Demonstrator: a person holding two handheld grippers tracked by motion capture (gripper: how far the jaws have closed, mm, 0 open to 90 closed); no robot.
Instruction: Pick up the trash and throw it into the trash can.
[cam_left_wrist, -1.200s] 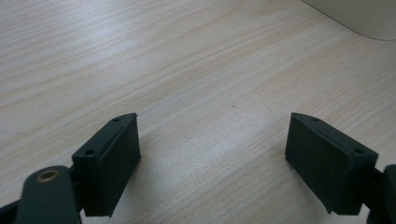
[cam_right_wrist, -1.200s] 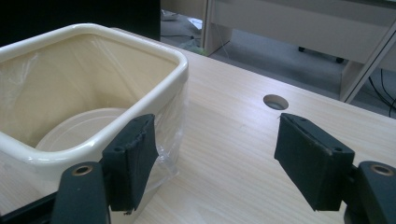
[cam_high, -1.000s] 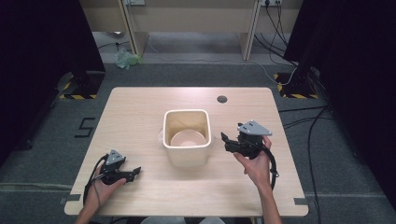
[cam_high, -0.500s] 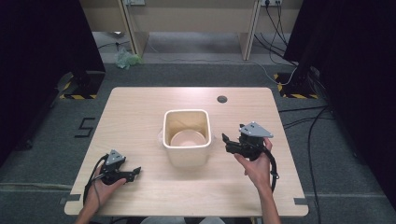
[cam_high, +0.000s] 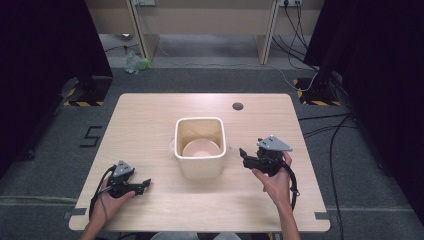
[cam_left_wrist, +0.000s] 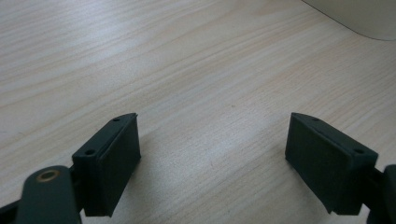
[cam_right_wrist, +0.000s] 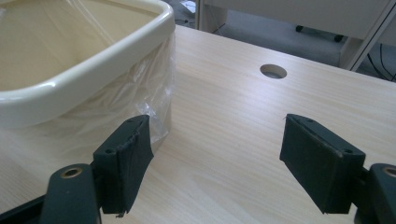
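A cream square bin (cam_high: 200, 145) stands at the middle of the wooden table (cam_high: 150, 120), lined with a clear plastic bag (cam_right_wrist: 140, 93) whose edge hangs over its outer wall. My right gripper (cam_high: 246, 156) hovers just right of the bin, held in a hand, jaws wide open and empty; in the right gripper view (cam_right_wrist: 215, 154) the bag's edge lies close to the left jaw. My left gripper (cam_high: 145, 184) rests low at the table's front left, open with bare wood between its jaws (cam_left_wrist: 212, 154). The bin's corner (cam_left_wrist: 359, 14) is in the left gripper view.
A round cable hole (cam_high: 238, 106) sits in the table behind the bin. Cables (cam_high: 320, 125) trail on the grey floor at the right. A desk (cam_high: 200, 20) stands beyond the table.
The right gripper has drifted slightly down and toward the table's front. The left gripper has stayed put.
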